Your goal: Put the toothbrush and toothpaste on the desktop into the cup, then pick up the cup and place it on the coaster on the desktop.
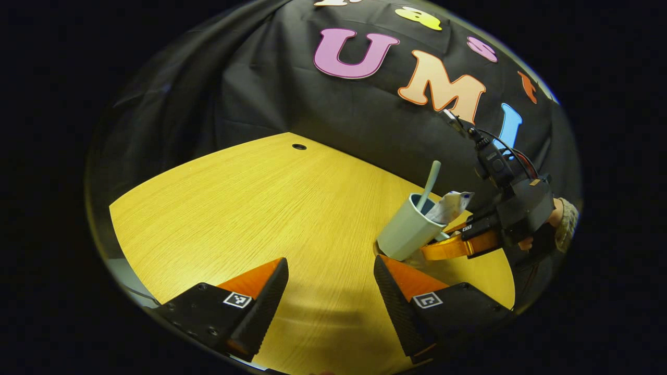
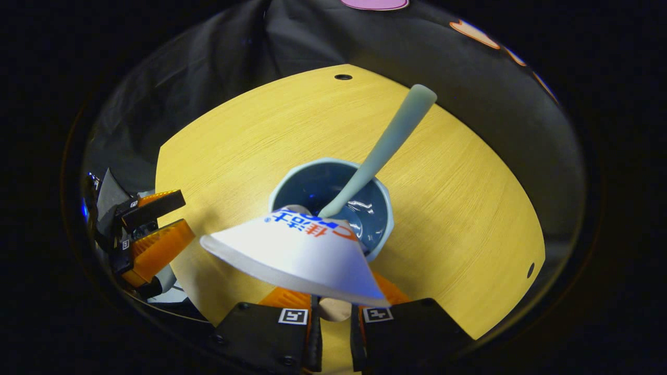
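Looking along my left gripper [image 1: 330, 291], I see its two black fingers spread wide apart with nothing between them, just the yellow wooden desktop [image 1: 250, 208] below. Off to the side stands the pale cup [image 1: 407, 232], tipped a little, with the toothbrush [image 1: 429, 183] handle poking up out of it and the white toothpaste [image 1: 452, 204] tube leaning over its rim. My right gripper [image 1: 448, 245] reaches in low beside the cup with its orange fingers, and a hand [image 1: 547, 229] in a dark glove and knit sleeve holds it from behind. From my right gripper view I look straight down into the cup [image 2: 333, 179], so I can see its dark blue inside, which the left gripper view does not show me. The toothbrush [image 2: 388, 143] stands slanted in it, and the flat wide end of the toothpaste [image 2: 297, 255] sticks out toward the camera. My right gripper [image 2: 333, 315] has its fingers drawn close together with a thin gap, and the tube hides their tips, so I cannot tell if they pinch anything. My left gripper [image 2: 156, 229] sits far off at the desk edge. I cannot pick out the coaster for sure.
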The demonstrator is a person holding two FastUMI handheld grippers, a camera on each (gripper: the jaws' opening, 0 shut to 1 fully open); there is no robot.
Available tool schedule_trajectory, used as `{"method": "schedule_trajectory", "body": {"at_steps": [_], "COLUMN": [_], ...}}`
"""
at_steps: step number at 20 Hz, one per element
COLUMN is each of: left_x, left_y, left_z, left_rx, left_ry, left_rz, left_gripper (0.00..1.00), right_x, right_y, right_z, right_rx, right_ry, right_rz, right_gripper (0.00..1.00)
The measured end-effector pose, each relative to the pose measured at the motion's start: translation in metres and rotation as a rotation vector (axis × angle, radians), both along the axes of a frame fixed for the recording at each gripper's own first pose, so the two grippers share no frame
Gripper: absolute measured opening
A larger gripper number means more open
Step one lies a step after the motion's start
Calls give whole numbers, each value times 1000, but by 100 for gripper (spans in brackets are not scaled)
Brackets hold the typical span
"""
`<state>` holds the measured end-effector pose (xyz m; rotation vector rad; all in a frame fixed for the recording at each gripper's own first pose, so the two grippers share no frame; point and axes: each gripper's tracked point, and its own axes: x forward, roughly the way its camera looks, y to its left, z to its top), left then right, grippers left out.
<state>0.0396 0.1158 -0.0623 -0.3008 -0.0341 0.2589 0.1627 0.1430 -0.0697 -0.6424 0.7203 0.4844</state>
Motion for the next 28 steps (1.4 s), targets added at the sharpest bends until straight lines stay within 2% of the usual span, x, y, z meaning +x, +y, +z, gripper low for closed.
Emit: {"method": "schedule_trajectory", "body": {"at_steps": [3,8,11,13,16,21,28], "left_x": [3,8,9,11,10,14,28], "left_y": [4,6,1,-1,-12,-35,-79], "left_z": [2,1,1,1,3,16,40], "left_rx": [-12,-8,-3,7,28,83,195], "left_ry": [2,7,12,14,25,54,89], "left_rz": [-2,-8,-21,-28,-45,-85,-215], "left_gripper": [96,96,96,96,95,95,95], "right_x": [3,3,-3,-9,-17,-45,-72], "right_y": [0,8,8,12,4,-24,-96], "right_z": [-5,-9,-3,0,12,26,28], "right_rx": [-23,-66,-63,-24,18,169,386], "right_ry": [10,19,27,16,-10,-42,-129], "right_rz": [-11,-16,-6,7,-6,-81,-354], "right_gripper": [24,22,27,33,98,98,96]}}
